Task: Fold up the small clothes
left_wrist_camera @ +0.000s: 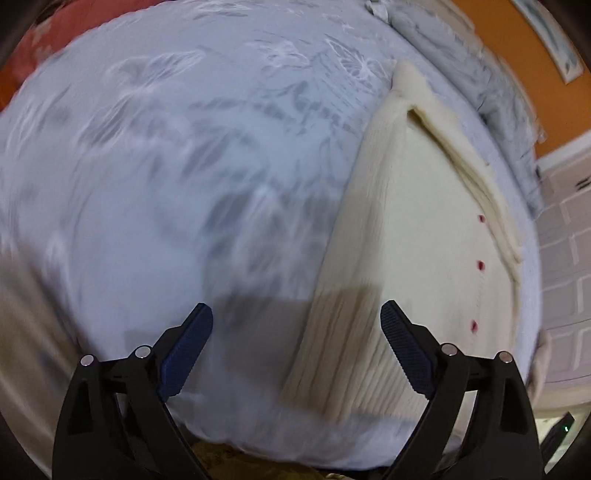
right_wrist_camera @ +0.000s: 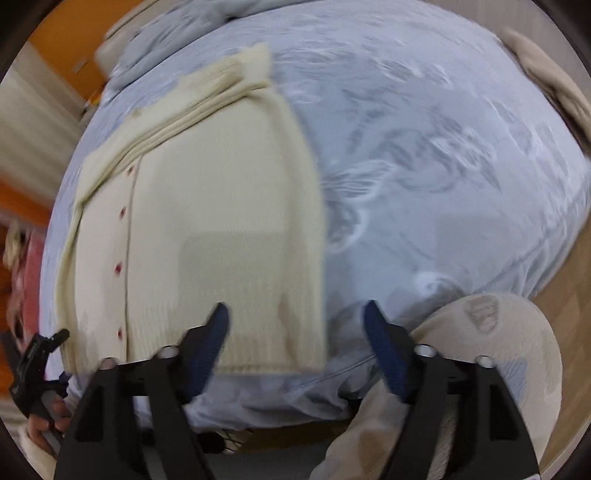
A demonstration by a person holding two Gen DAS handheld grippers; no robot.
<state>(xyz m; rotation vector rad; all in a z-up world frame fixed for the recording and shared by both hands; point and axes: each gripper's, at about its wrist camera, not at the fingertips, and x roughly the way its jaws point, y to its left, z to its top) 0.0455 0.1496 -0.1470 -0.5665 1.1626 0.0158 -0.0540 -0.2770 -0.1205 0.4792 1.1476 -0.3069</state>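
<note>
A cream knitted cardigan [left_wrist_camera: 417, 236] with small red buttons lies flat on the pale blue patterned bedspread [left_wrist_camera: 166, 184]. A sleeve [left_wrist_camera: 469, 162] is folded across its far side. My left gripper [left_wrist_camera: 296, 315] is open and empty, hovering over the cardigan's near left hem edge. In the right wrist view the cardigan [right_wrist_camera: 218, 206] lies left of centre, with its sleeve [right_wrist_camera: 184, 110] folded across the top. My right gripper [right_wrist_camera: 295, 314] is open and empty, above the cardigan's near right hem corner. The other gripper [right_wrist_camera: 35, 365] shows at the far left, held in a hand.
A grey blanket [left_wrist_camera: 491, 85] is bunched at the bed's far edge beside an orange wall [left_wrist_camera: 546, 88]. A beige garment [right_wrist_camera: 550, 77] lies at the bed's far right. A person's knee in beige trousers [right_wrist_camera: 491, 350] is at the lower right. A red pillow [left_wrist_camera: 74, 26] lies at the back.
</note>
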